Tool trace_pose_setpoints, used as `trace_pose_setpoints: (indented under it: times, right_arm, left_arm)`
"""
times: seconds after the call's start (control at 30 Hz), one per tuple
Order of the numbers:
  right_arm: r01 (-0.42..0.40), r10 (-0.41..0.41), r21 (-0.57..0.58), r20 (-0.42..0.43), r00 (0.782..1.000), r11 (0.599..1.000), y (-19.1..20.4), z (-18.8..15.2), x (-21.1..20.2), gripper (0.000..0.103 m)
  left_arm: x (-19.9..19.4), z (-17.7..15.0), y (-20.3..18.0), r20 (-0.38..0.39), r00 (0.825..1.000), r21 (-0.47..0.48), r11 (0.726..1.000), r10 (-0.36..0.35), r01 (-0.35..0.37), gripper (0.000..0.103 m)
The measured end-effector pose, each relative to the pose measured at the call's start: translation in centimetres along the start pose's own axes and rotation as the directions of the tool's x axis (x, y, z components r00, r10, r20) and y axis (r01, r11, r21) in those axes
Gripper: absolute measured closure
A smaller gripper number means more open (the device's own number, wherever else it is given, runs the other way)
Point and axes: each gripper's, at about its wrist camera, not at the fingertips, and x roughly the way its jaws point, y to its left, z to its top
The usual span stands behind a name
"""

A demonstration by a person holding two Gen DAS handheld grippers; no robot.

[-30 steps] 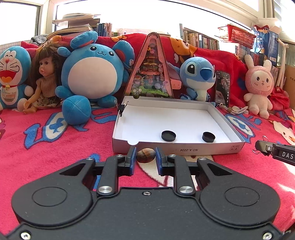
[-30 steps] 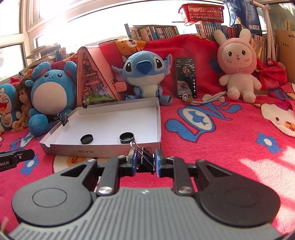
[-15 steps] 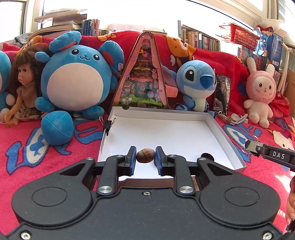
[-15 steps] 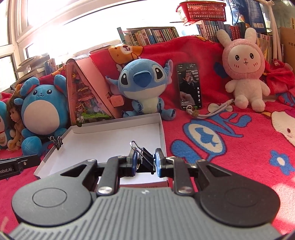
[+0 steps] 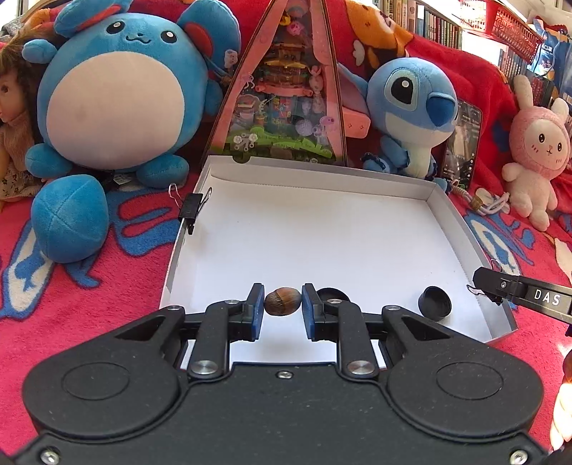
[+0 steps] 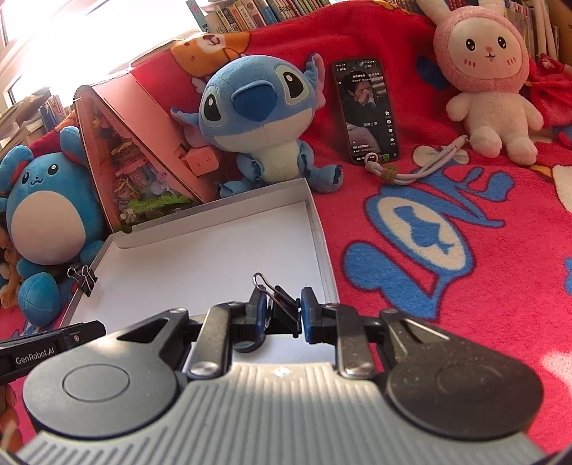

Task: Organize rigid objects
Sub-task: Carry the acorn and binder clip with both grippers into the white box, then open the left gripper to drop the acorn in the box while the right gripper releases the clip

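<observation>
White cardboard box (image 5: 454,218) now spread under both tools, no longer ahead across the blanket. Nut (image 5: 282,301) pinched in left gripper (image 5: 282,309), binder clip (image 6: 282,308) clamped in right gripper (image 6: 283,311), each poised over the floor, apparently ready for release.

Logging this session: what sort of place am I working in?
Likely a home bedroom or playroom: plush toys lined up on a red cartoon blanket, with bookshelves by a sunny window behind.

plush toys (image 5: 118,96) 3 | binder clips (image 6: 282,311) 2 | black caps (image 5: 434,303) 2 | acorn (image 5: 282,301) 1
</observation>
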Motion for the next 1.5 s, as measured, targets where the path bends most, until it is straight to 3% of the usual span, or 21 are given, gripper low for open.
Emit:
trace_pose_setpoints:
  times: [0.33,1.13,1.5]
  right_arm:
    - [0.032,-0.031,0.023,-0.036,0.999,0.999,0.4,0.1,2.2,0.079]
    - [-0.012,0.015,0.056,-0.06,0.998,0.998,-0.1,-0.2,2.9,0.078]
    - [-0.012,0.013,0.012,-0.055,0.998,1.0,0.2,-0.5,2.6,0.073]
  left_arm:
    - [2.0,0.1,-0.2,-0.03,0.999,-0.006,1.0,0.016,-0.016,0.082]
    - [2.2,-0.3,-0.6,-0.033,0.999,0.01,1.0,0.006,-0.006,0.081]
    - [1.8,-0.4,-0.4,-0.034,0.999,0.003,1.0,0.004,-0.004,0.063]
